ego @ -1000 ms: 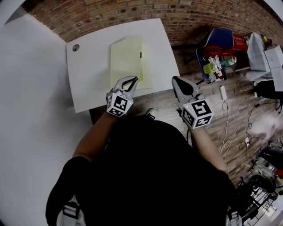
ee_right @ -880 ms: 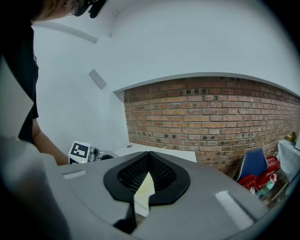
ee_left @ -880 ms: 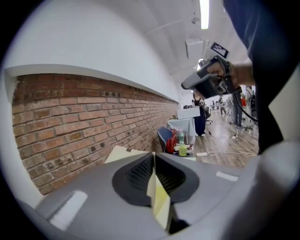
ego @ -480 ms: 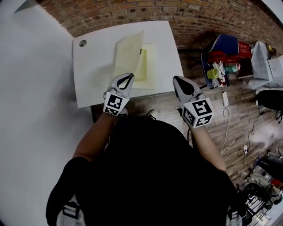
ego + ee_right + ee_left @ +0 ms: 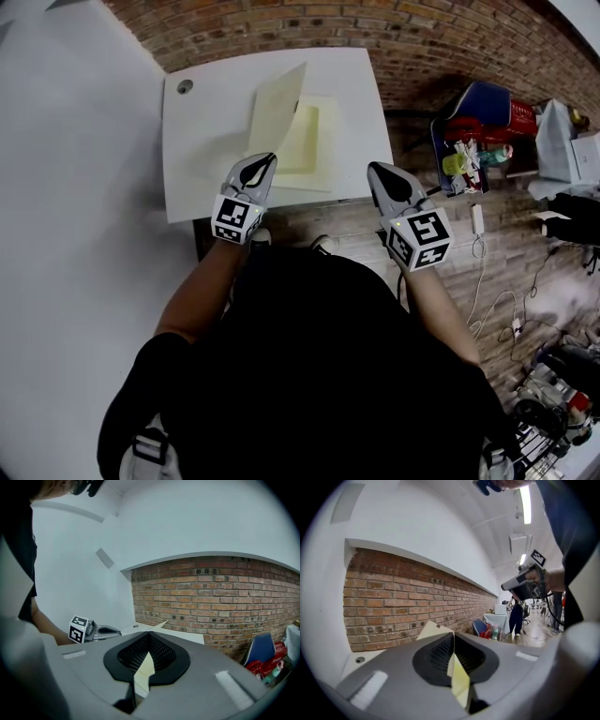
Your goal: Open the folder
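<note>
While the left hand-held gripper [image 5: 270,159] is clamped on the yellow folder's [image 5: 317,141] front cover [image 5: 278,112], that flap stands half raised off the white surface [image 5: 202,131]. The right hand-held gripper [image 5: 377,171] hangs closed and empty off the surface's near edge. Next, I'd say: swing the cover over and lay it flat.

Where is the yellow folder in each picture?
Head view: the pale yellow paper folder lies on the white table, upper middle, cover lifted.
Left gripper view: folder bottom middle, pinched between the jaws.
Right gripper view: its tip peeks above the jaws, centre.
Shared landmark: the red brick wall.
</note>
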The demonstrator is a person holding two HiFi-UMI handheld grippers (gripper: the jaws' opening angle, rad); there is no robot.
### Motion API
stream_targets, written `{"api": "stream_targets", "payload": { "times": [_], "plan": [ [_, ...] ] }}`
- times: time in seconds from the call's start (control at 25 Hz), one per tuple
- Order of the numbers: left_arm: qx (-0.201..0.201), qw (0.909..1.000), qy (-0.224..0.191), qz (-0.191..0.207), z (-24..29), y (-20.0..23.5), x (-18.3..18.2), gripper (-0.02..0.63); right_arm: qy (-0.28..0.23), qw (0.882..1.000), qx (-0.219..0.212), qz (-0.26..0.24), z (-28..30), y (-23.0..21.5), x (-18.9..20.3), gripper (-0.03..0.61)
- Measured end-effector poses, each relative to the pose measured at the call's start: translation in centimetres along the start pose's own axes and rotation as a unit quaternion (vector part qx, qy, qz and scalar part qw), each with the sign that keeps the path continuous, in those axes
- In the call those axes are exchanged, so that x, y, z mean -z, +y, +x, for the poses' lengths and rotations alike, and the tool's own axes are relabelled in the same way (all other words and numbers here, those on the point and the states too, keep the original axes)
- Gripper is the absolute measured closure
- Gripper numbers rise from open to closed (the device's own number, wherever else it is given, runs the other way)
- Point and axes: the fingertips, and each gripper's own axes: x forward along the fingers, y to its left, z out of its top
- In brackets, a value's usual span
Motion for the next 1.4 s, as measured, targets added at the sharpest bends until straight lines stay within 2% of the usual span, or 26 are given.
{"api": "stream_targets", "payload": {
  "times": [0.08,0.24,0.4,0.68,0.88,1.4],
  "plan": [
    [-0.007,0.9999,-0.004,-0.013,-0.4,0.6,0.3,0.607,0.001,1.000,-0.001,-0.002,0.1,0.1,0.1,0.581],
    [-0.020,0.9973,-0.015,-0.069,-1.1,2.1,0.6,0.607,0.000,1.000,-0.004,-0.005,0.4,0.2,0.0,0.581],
    [-0.032,0.9940,-0.027,-0.101,-2.1,3.1,0.8,0.607,0.002,1.000,-0.006,-0.007,0.5,0.4,0.2,0.583],
    [-0.057,0.9864,-0.044,-0.148,-3.7,5.1,0.9,0.607,0.001,1.000,-0.011,-0.010,0.7,0.8,0.1,0.581],
    [-0.076,0.9777,-0.054,-0.188,-4.8,6.8,1.3,0.607,-0.001,1.000,-0.015,-0.013,1.3,1.3,-0.2,0.581],
    [-0.110,0.9652,-0.066,-0.228,-7.4,10.2,2.2,0.607,-0.001,1.000,-0.024,-0.015,3.2,1.9,-1.1,0.581]
  ]
}}
